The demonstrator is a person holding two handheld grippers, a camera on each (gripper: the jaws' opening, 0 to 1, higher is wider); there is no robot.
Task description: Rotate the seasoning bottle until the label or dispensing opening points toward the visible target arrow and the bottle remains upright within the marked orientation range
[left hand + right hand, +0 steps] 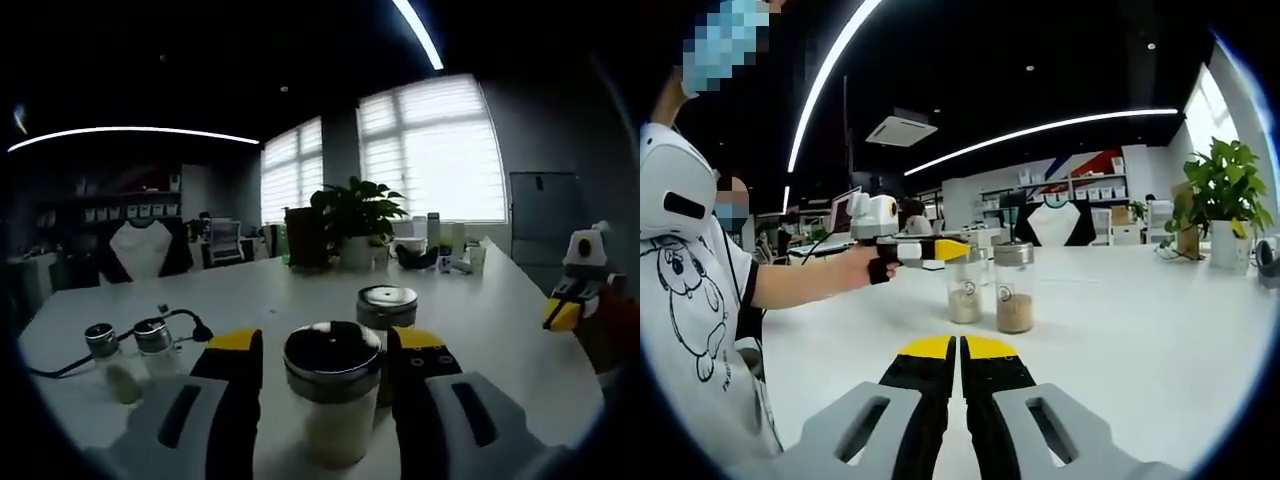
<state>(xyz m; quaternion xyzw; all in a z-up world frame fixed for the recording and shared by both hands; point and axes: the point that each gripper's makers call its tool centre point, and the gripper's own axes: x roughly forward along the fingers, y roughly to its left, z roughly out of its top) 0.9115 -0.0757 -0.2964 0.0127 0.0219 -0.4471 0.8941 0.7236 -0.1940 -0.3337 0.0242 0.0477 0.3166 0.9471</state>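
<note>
The white table [300, 290] carries everything, and on it the step in hand looks like the grasp before the turn: the left gripper [325, 355] has its jaws spread wide either side of the nearest seasoning bottle [333, 400], a clear upright jar with a steel cap and pale contents, but whether the pads touch the glass I cannot tell. In the right gripper view the left gripper [940, 250] reaches in from the left, held by a person's hand [872, 266], level with the caps of two bottles, the pale one [964, 290] and a browner one [1014, 288] just beside it. The right gripper [960, 350] hangs well apart over bare table, jaws pressed together on nothing. No target arrow is visible, so the next move calls for closing on the jar and twisting it about its own axis without tipping. Counted in the left gripper view: four bottles, this one, a second [386, 308] just behind, and two small shakers [128, 345] to the left.
</note>
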